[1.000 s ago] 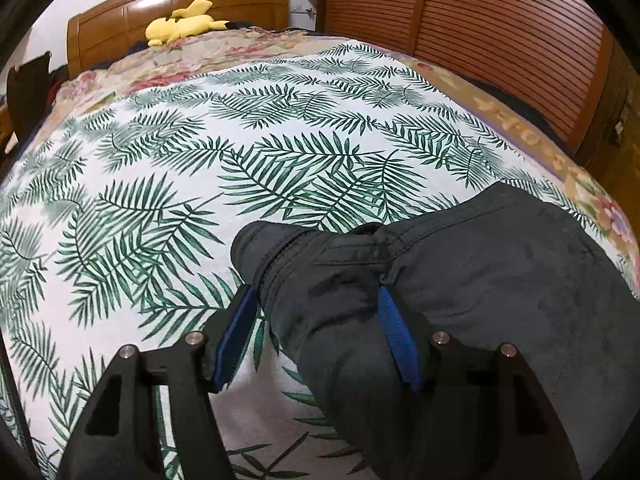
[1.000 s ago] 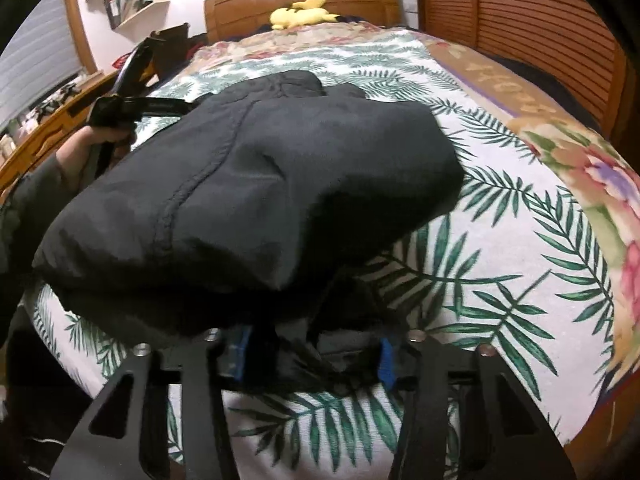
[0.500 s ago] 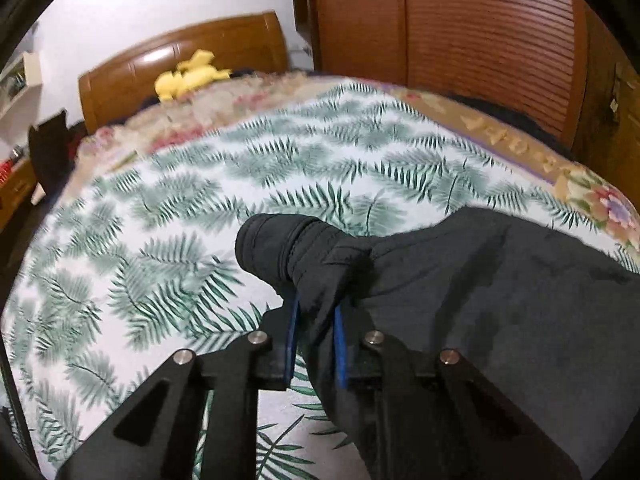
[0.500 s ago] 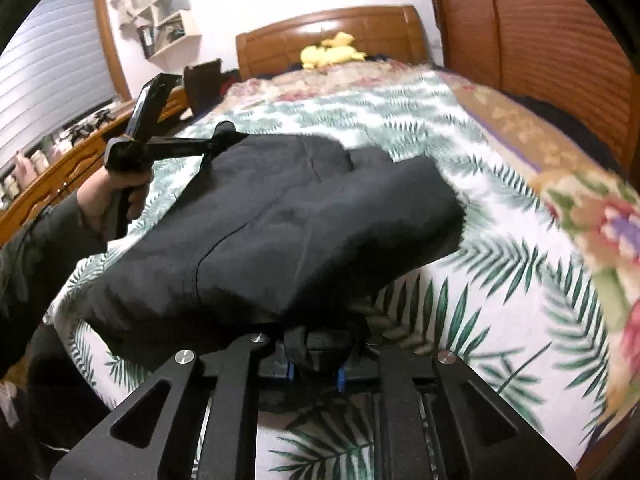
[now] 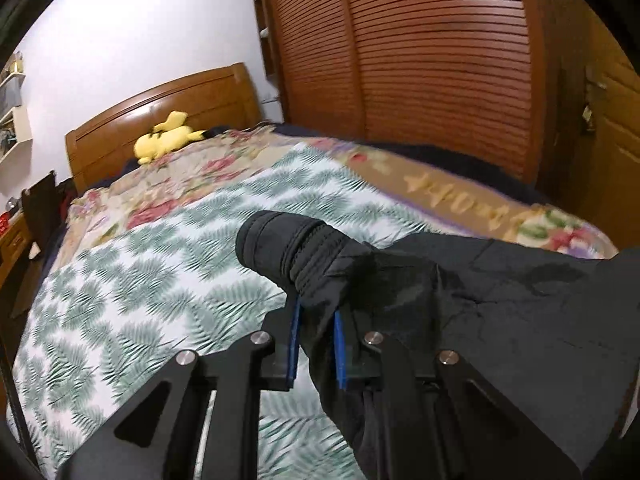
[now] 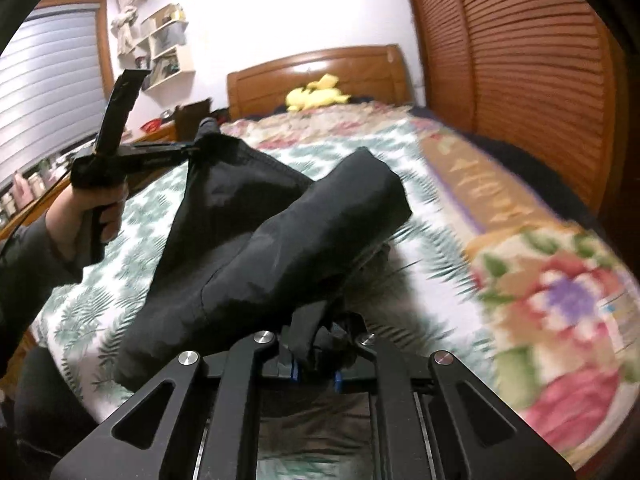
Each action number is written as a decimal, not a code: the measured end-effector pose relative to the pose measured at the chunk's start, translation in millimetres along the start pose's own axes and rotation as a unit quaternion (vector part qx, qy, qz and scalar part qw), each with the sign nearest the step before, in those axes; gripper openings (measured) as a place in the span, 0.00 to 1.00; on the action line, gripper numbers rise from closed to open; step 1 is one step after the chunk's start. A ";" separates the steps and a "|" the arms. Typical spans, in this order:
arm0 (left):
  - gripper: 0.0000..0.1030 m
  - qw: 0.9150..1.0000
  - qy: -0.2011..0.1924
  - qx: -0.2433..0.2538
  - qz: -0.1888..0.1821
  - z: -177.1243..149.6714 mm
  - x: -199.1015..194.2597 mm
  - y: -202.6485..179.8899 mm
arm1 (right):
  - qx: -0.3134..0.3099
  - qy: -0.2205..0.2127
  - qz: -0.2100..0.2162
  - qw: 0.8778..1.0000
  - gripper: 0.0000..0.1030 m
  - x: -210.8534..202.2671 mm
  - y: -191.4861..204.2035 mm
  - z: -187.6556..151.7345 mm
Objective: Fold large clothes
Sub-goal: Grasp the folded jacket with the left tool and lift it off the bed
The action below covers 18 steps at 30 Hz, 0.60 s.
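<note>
Left gripper point(image 5: 316, 340): blue-padded fingers point(image 5: 293, 340) pinched on a bunched, ribbed end of the black, soft-fabric garment point(image 5: 500, 312), held above the palm-leaf-print bedspread point(image 5: 132, 292). Right gripper point(image 6: 316, 372): fingers pressed nearly together on another gathered fold of the same garment, near the foot edge of that bedspread. Garment slung between both grippers, raised off the bedspread, well short of the yellow plush toy point(image 5: 166, 138) lying past the bedspread's far end.

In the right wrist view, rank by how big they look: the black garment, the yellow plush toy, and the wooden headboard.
Largest to smallest as they appear:
1. black garment, though it is nearest the camera
2. wooden headboard
3. yellow plush toy
</note>
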<state>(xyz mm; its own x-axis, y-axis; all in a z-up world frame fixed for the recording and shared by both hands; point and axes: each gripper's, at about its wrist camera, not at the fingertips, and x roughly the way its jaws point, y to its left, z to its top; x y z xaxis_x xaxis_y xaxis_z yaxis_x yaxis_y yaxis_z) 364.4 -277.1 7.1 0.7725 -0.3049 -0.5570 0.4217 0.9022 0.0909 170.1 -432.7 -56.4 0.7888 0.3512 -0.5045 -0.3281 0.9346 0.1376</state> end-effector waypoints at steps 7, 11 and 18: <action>0.11 0.999 -0.025 -0.003 -0.046 62.0 24.3 -83.7 | -0.001 -0.030 -0.076 0.997 0.08 -47.2 -68.8 19.8; 0.11 0.997 -0.037 0.007 -0.074 87.1 37.8 -132.9 | 0.007 -0.045 -0.125 0.991 0.08 -80.5 -109.2 24.7; 0.11 0.991 -0.027 0.047 -0.126 96.8 55.6 -208.3 | 0.042 -0.058 -0.187 0.980 0.08 -130.2 -160.4 -2.2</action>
<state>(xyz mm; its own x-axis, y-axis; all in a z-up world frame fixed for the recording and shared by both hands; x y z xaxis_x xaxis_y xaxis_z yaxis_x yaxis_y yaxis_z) 365.5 -511.5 37.0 0.6603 -0.5343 -0.5277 0.6440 0.7643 0.0320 118.9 -628.4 -14.7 0.9008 -0.0174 -0.4338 0.0358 0.9988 0.0343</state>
